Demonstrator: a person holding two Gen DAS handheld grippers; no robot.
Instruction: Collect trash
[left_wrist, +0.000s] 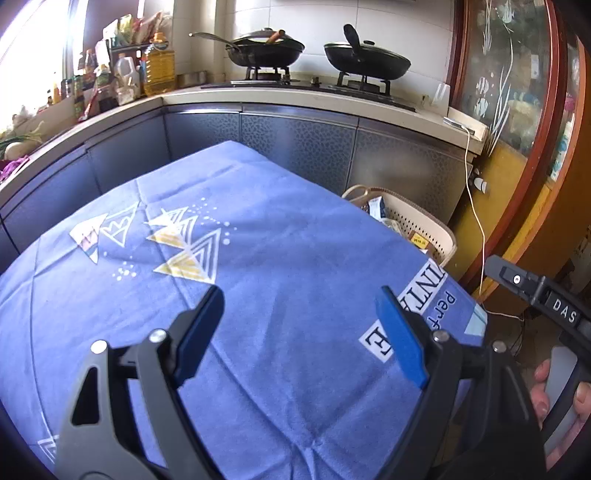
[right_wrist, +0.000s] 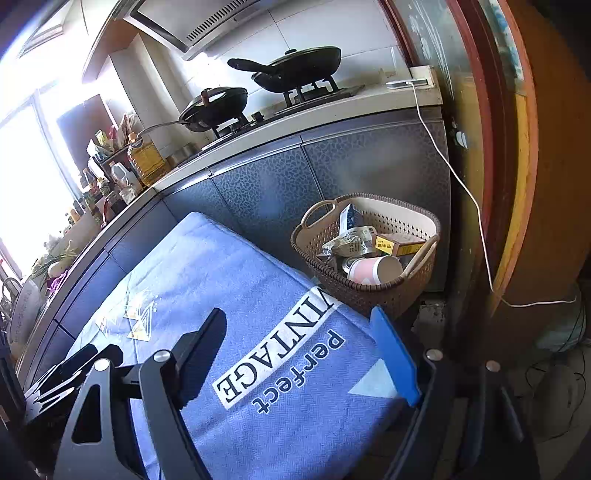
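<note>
Though tipped sideways, pink cup (right_wrist: 373, 270) mouth rightward.

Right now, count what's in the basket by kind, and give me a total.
In the basket, as far as the right wrist view shows:
Paper cup: 1
Yellow box: 1
Crumpled wrapper: 1
Blue-and-white packet: 1
Total: 4. Anything beneath is hidden.
</note>
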